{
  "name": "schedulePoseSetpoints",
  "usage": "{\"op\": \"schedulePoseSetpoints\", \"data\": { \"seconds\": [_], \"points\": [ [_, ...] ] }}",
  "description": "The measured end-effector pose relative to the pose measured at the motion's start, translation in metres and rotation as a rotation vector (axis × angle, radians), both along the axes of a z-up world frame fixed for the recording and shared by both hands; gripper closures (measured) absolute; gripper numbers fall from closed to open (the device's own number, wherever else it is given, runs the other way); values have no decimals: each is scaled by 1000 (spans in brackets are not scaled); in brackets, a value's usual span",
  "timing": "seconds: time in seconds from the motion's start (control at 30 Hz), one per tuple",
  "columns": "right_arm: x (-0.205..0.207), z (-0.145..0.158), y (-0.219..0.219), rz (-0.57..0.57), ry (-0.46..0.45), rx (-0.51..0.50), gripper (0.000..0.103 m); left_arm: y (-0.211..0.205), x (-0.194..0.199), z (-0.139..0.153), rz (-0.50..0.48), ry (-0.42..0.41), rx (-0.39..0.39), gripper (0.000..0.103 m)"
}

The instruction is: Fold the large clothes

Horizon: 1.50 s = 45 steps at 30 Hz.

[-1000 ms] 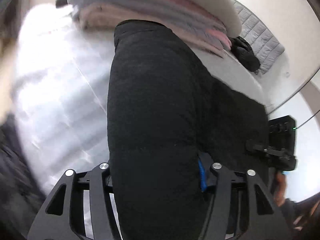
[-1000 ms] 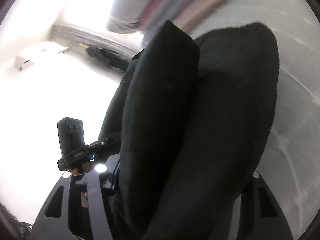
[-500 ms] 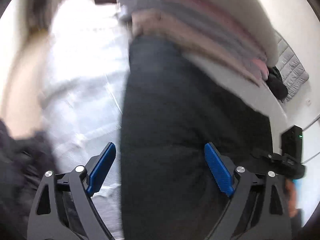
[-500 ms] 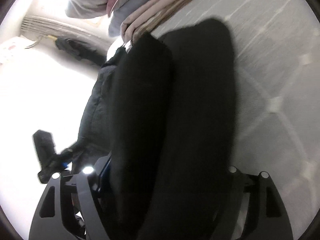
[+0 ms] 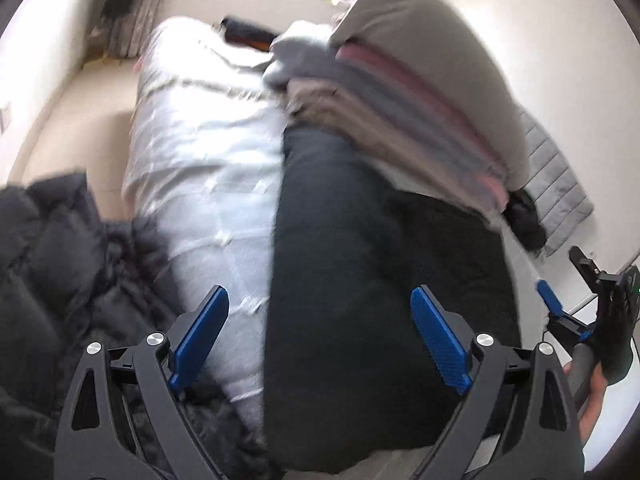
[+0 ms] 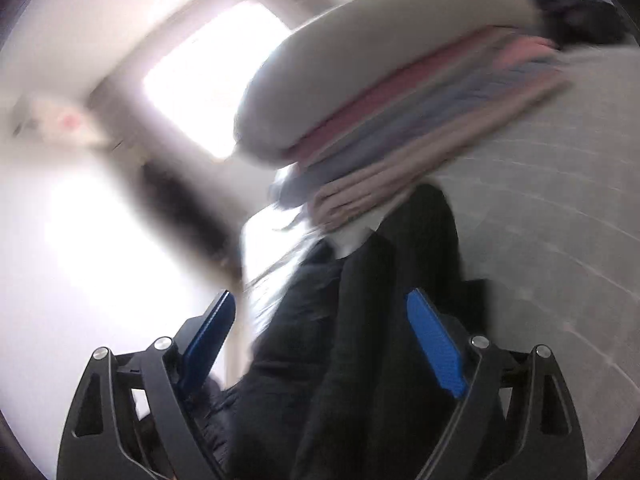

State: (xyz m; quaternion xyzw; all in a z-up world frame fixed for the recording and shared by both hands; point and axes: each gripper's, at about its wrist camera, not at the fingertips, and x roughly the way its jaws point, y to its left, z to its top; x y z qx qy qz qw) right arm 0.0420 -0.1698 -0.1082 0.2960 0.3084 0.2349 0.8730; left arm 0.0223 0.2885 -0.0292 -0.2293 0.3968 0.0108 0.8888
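Note:
A folded black garment (image 5: 360,280) lies on the white quilted bed cover (image 5: 200,160), its far end against a stack of folded clothes (image 5: 420,92). My left gripper (image 5: 320,292) is open, with its blue pads wide apart over the garment's near end and not pressing it. In the right wrist view the picture is blurred. My right gripper (image 6: 320,294) has its jaws opening, and the black garment (image 6: 380,340) sits between the pads without being squeezed. The stack of folded clothes (image 6: 400,120) lies just beyond it.
A black puffer jacket (image 5: 60,280) is heaped at the bed's near left. A grey quilted piece (image 5: 560,184) and a small dark cloth (image 5: 524,216) lie at the far right. A person's hand (image 5: 592,392) holds the other gripper at the right edge.
Both grippers have opened and let go of the black garment, which now lies on the bed. The left gripper has drawn back, and the right view has swung and blurred.

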Motion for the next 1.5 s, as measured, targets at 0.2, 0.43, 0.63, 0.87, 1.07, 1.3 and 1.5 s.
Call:
{"op": "schedulePoseSetpoints", "data": {
  "seconds": [0.2,0.43,0.63,0.87,1.07,1.3,1.5],
  "points": [
    [-17,10,-10,5,-73,70,17,-5,4,-4,8,25,-11,14],
    [36,-19,79,117,-12,-87,15,-27,-3,3,-94,-27,8,14],
    [50,-83,9,54,114,93,40,-55,5,-5,-152,-14,140,14],
    [-39,-1,8,-16,-211,-261,8,-80,-15,19,-173,-218,131,13],
    [-4,-105,1,218,224,-340,7,-99,10,-29,-170,-62,321,9],
    [-65,-32,-11,104,-24,-592,7,-92,-20,-2,-20,-78,330,9],
    [-108,13,-22,43,-192,-715,7,-113,-58,26,54,-115,454,8]
  ]
}}
